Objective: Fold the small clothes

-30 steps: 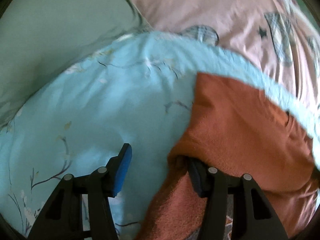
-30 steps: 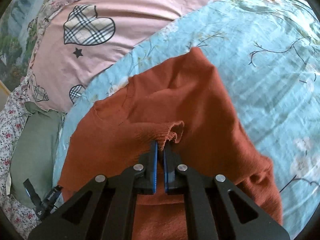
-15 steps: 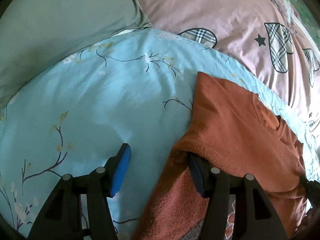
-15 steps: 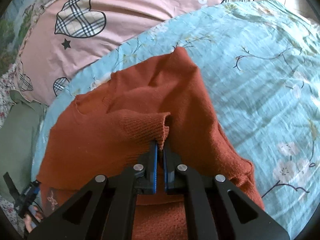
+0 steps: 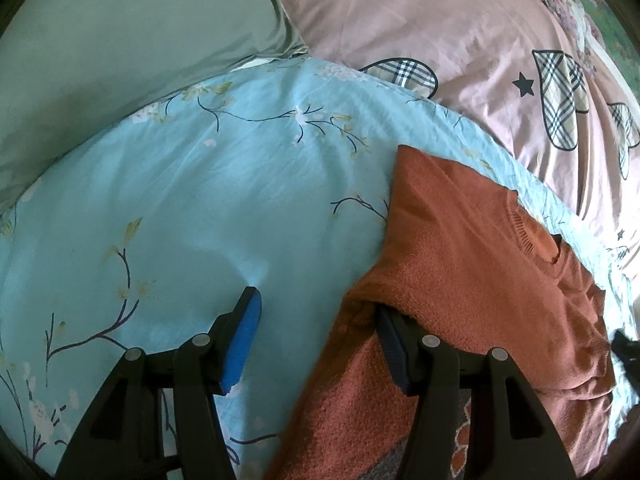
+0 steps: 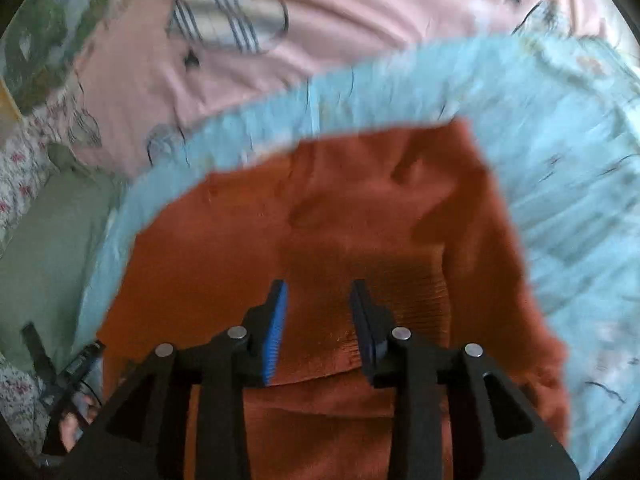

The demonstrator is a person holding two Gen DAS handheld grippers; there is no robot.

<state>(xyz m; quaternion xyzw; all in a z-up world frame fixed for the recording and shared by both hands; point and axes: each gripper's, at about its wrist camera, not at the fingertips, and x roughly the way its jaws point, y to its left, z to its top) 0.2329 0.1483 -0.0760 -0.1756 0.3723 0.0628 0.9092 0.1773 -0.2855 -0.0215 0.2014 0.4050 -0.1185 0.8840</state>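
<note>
On the bed, a light blue floral sheet (image 5: 224,208) is spread, and the rust-orange knit sweater (image 5: 472,264) is laid on it, toward the right side of the left wrist view. A pink cover with plaid hearts (image 5: 460,28) lies beyond the sheet, and a grey-green pillow (image 5: 120,28) is seen at the upper left of that view.

The left gripper (image 5: 316,332) is held with its jaws spread apart. One blue pad (image 5: 242,344) is positioned over bare sheet; the other finger is tucked under a fold at the sweater's left edge, so that knit fabric is draped over its tip. The fabric is not pressed between the two pads.

In the right wrist view, which is blurred by motion, the sweater (image 6: 360,208) is seen lying across the middle of the sheet (image 6: 560,128), with a ribbed band directly ahead of the fingers. The right gripper (image 6: 318,312) is positioned over the garment, and its jaws are opening. The ribbed knit is visible in the gap between the pads, but it is not pinched by them; it lies on the garment below. A dark strap and a small dark object (image 6: 68,368) are seen at the lower left, on grey-green fabric (image 6: 44,264) beside a floral-print cloth (image 6: 16,176).
</note>
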